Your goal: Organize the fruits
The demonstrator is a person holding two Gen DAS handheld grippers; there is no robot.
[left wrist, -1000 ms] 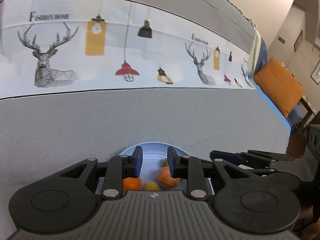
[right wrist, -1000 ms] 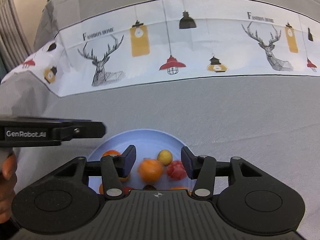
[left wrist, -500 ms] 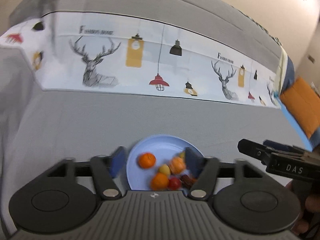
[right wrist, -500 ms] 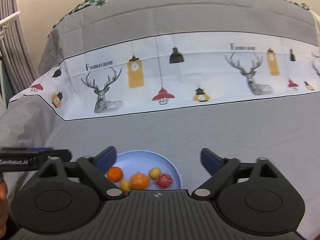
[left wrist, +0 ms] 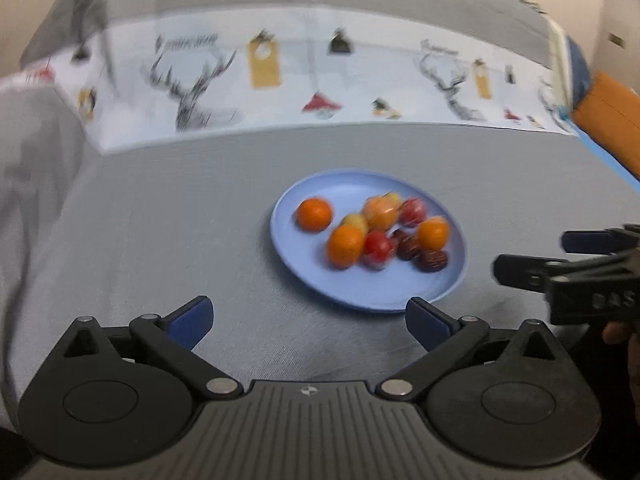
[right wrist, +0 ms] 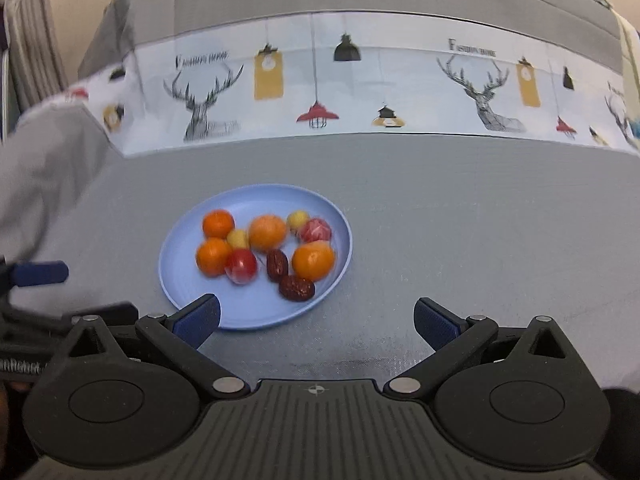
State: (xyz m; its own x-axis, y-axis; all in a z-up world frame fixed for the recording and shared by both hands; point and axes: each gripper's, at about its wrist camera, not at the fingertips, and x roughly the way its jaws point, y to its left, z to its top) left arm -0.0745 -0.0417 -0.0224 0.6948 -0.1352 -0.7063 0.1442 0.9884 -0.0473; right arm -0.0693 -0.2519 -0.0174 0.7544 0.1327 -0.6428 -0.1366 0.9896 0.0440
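Note:
A light blue plate [left wrist: 312, 284] [right wrist: 256, 312] sits on the grey tablecloth and holds several small fruits: oranges [right wrist: 313, 261] [left wrist: 314, 213], yellow ones [right wrist: 237, 238], red ones [right wrist: 241, 265] and two dark dates [right wrist: 297, 288]. My left gripper [left wrist: 308, 320] is open and empty, just in front of the plate's near rim. My right gripper [right wrist: 316, 318] is open and empty, with its left fingertip [right wrist: 200, 318] over the plate's near rim. Each gripper shows at the edge of the other's view: the right gripper [left wrist: 568, 256], the left gripper [right wrist: 36, 274].
The tablecloth has a white band printed with deer and lamps [right wrist: 320, 80] along the far side. An orange cushion [left wrist: 612, 120] lies beyond the table's right end. Grey curtains [right wrist: 28, 32] hang at the far left.
Both grippers have pulled back and up from the plate and opened wide. The whole plate with its fruits has come into view in both cameras.

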